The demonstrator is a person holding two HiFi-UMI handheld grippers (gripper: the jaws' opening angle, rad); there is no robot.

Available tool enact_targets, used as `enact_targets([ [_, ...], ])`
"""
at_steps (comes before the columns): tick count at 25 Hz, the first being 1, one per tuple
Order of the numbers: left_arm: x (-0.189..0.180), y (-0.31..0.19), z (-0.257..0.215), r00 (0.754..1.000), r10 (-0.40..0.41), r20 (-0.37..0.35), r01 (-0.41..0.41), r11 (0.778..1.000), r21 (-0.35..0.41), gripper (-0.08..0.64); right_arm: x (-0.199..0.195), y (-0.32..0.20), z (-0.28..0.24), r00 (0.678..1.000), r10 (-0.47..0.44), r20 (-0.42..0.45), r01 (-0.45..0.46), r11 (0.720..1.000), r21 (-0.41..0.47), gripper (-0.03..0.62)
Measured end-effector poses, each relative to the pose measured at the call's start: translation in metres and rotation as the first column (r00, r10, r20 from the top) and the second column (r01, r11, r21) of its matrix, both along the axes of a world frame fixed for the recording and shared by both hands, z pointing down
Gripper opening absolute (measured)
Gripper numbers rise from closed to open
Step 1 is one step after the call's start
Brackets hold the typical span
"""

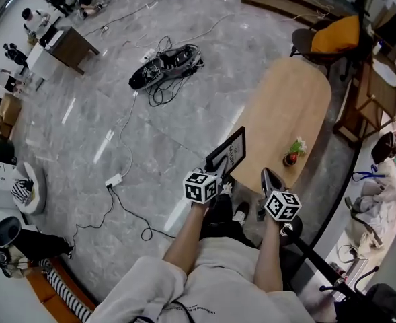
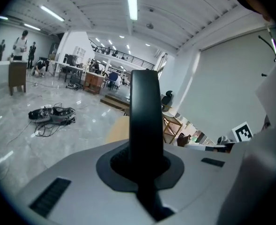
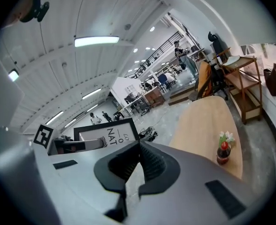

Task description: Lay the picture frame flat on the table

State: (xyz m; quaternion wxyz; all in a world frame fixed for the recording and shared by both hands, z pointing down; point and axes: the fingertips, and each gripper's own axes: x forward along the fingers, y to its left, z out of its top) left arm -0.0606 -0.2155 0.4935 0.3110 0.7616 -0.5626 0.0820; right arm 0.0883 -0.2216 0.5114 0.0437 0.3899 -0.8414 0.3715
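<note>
The picture frame, black-edged with a white print, stands upright at the near left edge of the oval wooden table. My left gripper is right in front of it, jaws together. My right gripper hovers over the table's near end, to the right of the frame. In the left gripper view the left gripper is shut on nothing. The right gripper also looks shut and empty, with the frame to its left beyond the tips.
A small red bottle with flowers stands on the table near the right gripper. A chair with an orange cushion and a wooden shelf lie beyond. Cables and gear and a power strip are on the floor at left.
</note>
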Motion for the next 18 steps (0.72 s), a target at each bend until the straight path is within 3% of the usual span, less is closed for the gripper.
enact_targets([
  [6,-0.029,-0.004,0.065,0.99,-0.06,-0.13,0.045,0.992,-0.116,0.028,0.007,0.01,0.047,0.99,-0.029,-0.137,0.02,0.997,-0.073,0.031],
  [11,-0.052,-0.007,0.121,0.991,-0.047,-0.124,0.023,0.981,-0.19,0.028,-0.002,-0.012,0.086,0.982,-0.041,-0.184,0.021,0.994,-0.107,0.032],
  [18,-0.08,-0.006,0.149,0.991,-0.058,-0.117,0.03,0.973,-0.23,0.028,-0.019,-0.025,0.101,0.978,-0.02,-0.205,-0.009,0.991,-0.137,0.032],
])
